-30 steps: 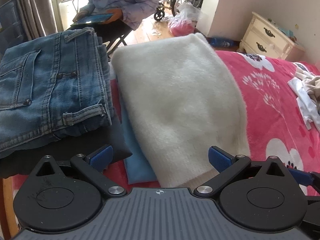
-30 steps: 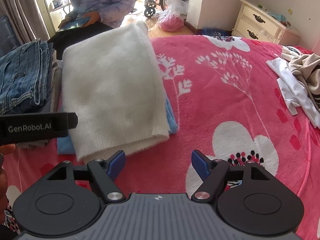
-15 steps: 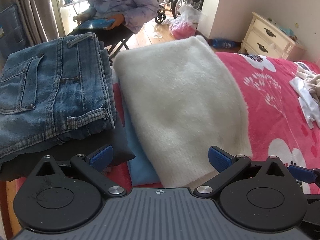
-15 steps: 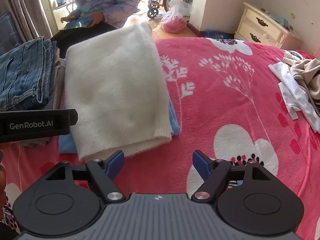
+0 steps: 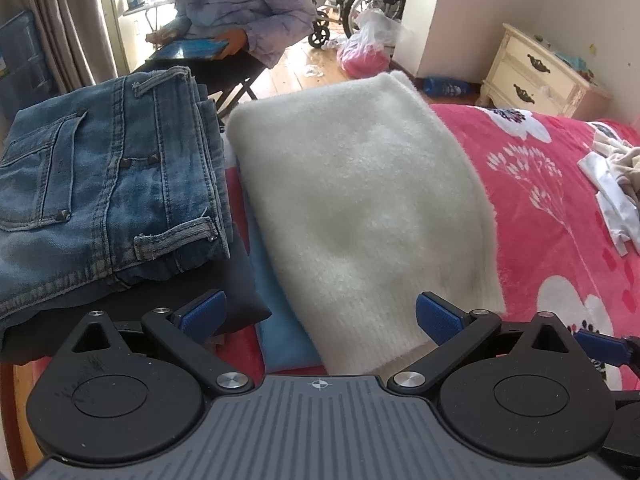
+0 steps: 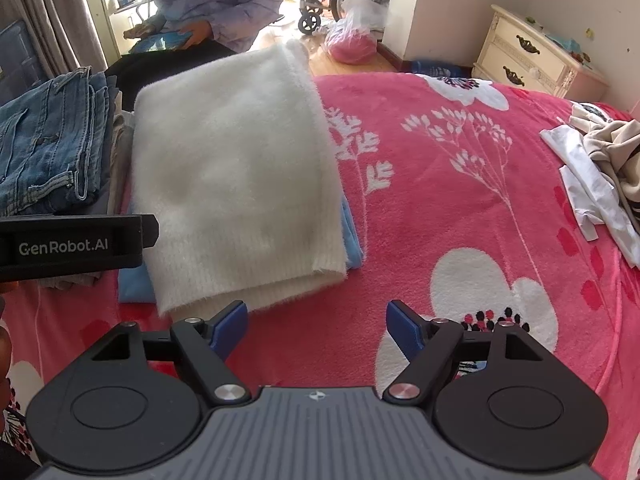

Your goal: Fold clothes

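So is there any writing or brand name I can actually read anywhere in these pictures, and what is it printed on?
"GenRobot.AI": white letters on the black body of the left gripper, seen from the right wrist camera.
The blue bottle on the floor has a label too small to read.
The tablet screen is too blurred to read.

Plenty of open pink blanket (image 6: 460, 208) sitting free to the right of the folded white sweater (image 6: 236, 168), all the way over to the crumpled clothes pile (image 6: 600, 168) that's crowding the far right edge. On the left it's tight: folded jeans (image 5: 100, 188) are stacking up just beside the sweater, leaving only a thin gap. The left gripper (image 5: 320, 316) is hanging over the sweater's near edge, blocking that corner.
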A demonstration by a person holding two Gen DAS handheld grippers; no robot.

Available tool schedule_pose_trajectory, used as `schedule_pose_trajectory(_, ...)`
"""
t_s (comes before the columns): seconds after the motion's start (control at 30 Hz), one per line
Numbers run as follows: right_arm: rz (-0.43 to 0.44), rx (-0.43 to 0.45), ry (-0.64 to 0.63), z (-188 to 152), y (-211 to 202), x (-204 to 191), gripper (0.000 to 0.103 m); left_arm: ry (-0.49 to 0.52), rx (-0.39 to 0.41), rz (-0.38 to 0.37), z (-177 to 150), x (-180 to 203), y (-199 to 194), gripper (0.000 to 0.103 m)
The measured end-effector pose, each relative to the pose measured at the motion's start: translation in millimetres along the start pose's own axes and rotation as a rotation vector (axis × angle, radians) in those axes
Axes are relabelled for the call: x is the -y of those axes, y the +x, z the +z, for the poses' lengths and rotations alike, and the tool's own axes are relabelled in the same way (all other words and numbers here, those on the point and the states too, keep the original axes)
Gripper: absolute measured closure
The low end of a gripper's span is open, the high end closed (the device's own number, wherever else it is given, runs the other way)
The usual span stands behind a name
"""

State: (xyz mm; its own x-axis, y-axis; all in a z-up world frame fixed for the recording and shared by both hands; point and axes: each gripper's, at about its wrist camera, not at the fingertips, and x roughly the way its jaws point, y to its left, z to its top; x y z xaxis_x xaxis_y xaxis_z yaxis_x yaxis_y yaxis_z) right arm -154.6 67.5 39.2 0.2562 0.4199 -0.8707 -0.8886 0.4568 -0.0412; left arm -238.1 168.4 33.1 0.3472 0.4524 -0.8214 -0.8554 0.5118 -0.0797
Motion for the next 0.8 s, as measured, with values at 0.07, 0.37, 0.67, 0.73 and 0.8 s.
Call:
schedule_pose_trajectory(0.07,0.000,-0.002,-0.001,-0.1,0.2,-0.2,0.023,0.001,-0.001,-0.003,0.2,-0.7,-0.3,0.001)
schedule_pose_trajectory(0.37,0.009,-0.008,-0.021,-0.9,0.8,-2.8,0.022,0.021,-0.017,-0.039,1.1,0.8,1.7,0.004)
schedule_pose_trajectory(0.67,0.007,-0.010,-0.023,-1.0,1.2,-3.5,0.021,0.022,-0.016,-0.051,1.5,-0.1,2.4,0.004)
schedule_pose_trajectory(0.73,0.006,-0.012,-0.022,-1.2,1.4,-3.3,0.021,0.023,-0.017,-0.055,1.2,0.2,2.5,0.004)
schedule_pose_trajectory(0.8,0.004,-0.013,-0.022,-1.5,1.6,-3.1,0.021,0.023,-0.019,-0.055,1.3,0.4,2.9,0.004)
